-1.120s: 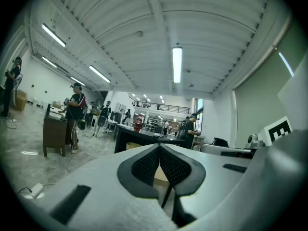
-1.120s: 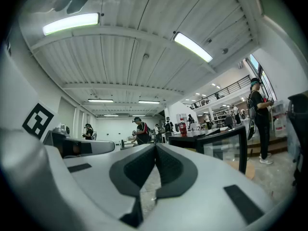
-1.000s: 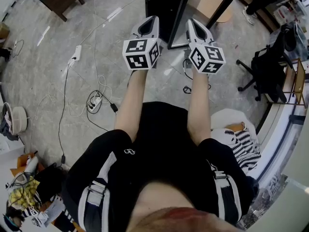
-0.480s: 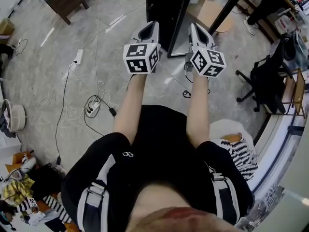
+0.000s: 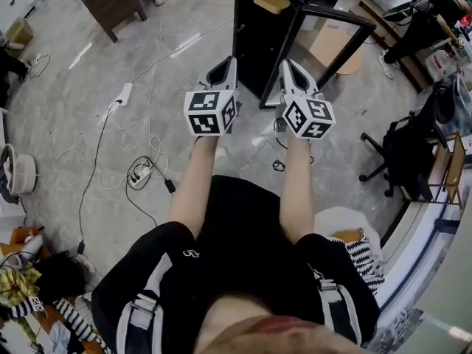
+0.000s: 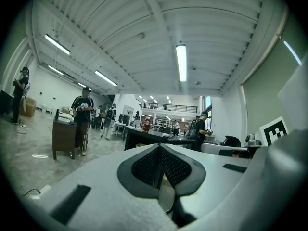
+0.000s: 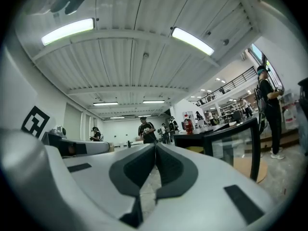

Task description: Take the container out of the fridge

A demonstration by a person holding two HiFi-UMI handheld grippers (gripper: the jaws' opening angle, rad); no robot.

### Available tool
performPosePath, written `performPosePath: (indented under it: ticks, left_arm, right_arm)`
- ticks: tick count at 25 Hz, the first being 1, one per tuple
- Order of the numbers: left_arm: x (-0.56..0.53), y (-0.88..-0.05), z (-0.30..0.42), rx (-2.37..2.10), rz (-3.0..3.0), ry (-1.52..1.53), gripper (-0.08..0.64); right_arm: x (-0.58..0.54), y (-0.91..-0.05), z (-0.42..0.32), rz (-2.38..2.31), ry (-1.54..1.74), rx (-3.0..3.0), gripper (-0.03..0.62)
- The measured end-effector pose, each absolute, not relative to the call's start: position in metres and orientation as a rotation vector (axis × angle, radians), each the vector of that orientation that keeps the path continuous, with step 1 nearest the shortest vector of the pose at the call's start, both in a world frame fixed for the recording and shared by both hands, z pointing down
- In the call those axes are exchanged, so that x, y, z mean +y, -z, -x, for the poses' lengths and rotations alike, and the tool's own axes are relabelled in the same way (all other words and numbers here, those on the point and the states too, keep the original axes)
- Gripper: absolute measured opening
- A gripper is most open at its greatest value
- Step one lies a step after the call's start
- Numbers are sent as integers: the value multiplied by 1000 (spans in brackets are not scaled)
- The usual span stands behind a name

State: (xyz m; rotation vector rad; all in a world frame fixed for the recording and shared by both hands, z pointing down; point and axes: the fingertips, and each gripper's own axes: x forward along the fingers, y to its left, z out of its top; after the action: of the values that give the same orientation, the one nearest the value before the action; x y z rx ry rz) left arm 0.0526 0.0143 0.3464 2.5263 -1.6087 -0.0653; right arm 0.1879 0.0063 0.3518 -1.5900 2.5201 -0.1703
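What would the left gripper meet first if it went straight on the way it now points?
Probably the black fridge: the left gripper, jaws together, points at its dark body, beside the open glass door. Only floor shows between them; depth is unclear.

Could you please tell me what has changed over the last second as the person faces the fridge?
The view has shifted toward the open fridge, so more of it shows and the yellow container inside has come into sight. The left tongs and right tongs remain side by side, shut and empty, pointing at the fridge. Nothing was taken hold of or let go.
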Motion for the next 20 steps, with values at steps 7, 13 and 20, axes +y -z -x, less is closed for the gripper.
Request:
performPosePath:
  ticks: [7,13,20]
  left_arm:
    - [-53,-359,-51,-1560,-2523,69,9]
    - [-129,-372,-40,-1548,-2491,49,9]
    - [-230,-398,-25,-1482,-2481,-34,9]
  right_arm:
    - [-56,-364,-190,1654,182,2519,12]
    - [-117,-373,-183,1716,176,2470,12]
    - [-217,-395,-166,1807,241,2449,12]
